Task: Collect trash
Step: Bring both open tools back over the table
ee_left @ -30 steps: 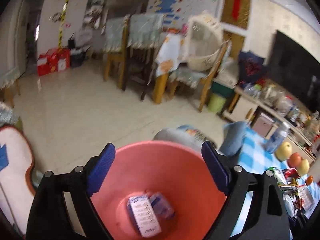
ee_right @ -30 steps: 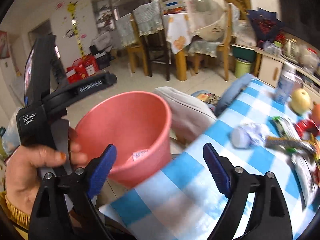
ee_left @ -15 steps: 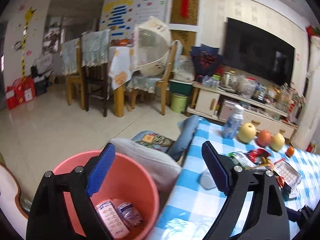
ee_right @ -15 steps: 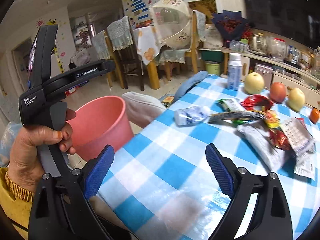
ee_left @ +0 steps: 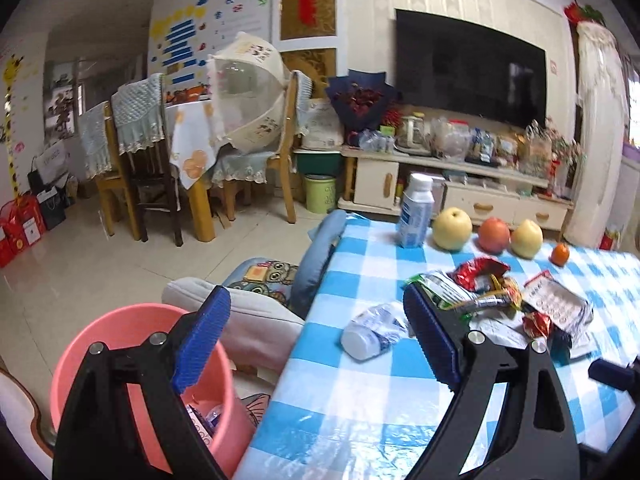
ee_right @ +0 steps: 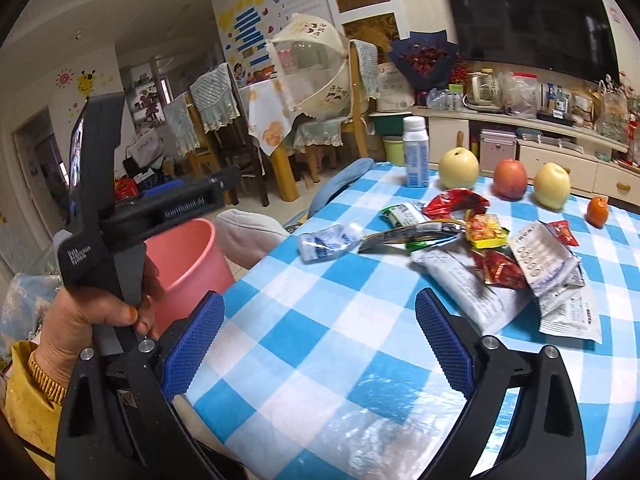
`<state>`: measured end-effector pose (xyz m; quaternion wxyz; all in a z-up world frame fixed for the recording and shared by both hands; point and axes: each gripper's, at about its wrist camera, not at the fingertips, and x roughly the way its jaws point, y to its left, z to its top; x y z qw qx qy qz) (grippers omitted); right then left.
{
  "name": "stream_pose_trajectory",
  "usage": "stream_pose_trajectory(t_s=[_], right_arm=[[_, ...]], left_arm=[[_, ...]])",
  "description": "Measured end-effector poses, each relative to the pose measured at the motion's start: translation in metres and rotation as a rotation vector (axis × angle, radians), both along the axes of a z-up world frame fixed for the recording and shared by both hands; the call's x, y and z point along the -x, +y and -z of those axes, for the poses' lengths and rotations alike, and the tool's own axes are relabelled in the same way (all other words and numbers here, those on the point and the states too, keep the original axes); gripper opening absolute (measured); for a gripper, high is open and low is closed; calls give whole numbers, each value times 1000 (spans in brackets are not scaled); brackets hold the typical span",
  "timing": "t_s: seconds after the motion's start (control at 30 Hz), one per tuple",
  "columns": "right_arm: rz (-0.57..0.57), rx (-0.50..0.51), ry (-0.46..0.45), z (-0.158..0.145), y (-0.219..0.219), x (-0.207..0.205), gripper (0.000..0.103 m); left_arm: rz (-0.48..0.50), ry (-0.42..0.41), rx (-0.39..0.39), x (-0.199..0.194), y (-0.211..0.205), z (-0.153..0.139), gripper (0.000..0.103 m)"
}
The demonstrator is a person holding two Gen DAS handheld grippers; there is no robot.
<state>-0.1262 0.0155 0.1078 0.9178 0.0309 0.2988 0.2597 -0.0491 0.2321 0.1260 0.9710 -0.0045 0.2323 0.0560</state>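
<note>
Both views have swung off the pink bucket (ee_left: 140, 360) toward the desk (ee_left: 360, 400) since the earlier frames.

Left wrist: left gripper (ee_left: 316, 344) jaws wide, nothing between them. Bucket sits on the floor off the desk's left edge, some trash already inside. Crushed bottle (ee_left: 374, 330) lies nearest that edge; wrapper pile (ee_left: 500, 300) is further in. Risk: a shallow pinch on the bottle could squirt it off the edge, missing the bucket.

Right wrist: right gripper (ee_right: 318, 344) jaws have just been opening, empty, over bare desk short of the foil packets (ee_right: 520, 276). Risk: overlapping packets may lift together and drop some. Upright bottle (ee_right: 416, 152), pears (ee_right: 459, 168), apple (ee_right: 510, 178) and orange (ee_right: 597, 211) line the far edge; not trash, could be knocked. Left hand (ee_right: 100, 300) and its gripper crowd the path to the bucket
</note>
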Motion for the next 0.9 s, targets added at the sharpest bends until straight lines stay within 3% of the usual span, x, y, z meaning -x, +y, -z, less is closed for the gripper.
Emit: stream_pose_trajectory(t_s=[0.57, 0.9], right_arm=[[48, -1, -7, -3, -58, -2, 96], [126, -41, 38, -2, -103, -13, 96]], left_arm=[[137, 76, -110, -17, -71, 26, 89], [241, 116, -83, -24, -97, 37, 89]])
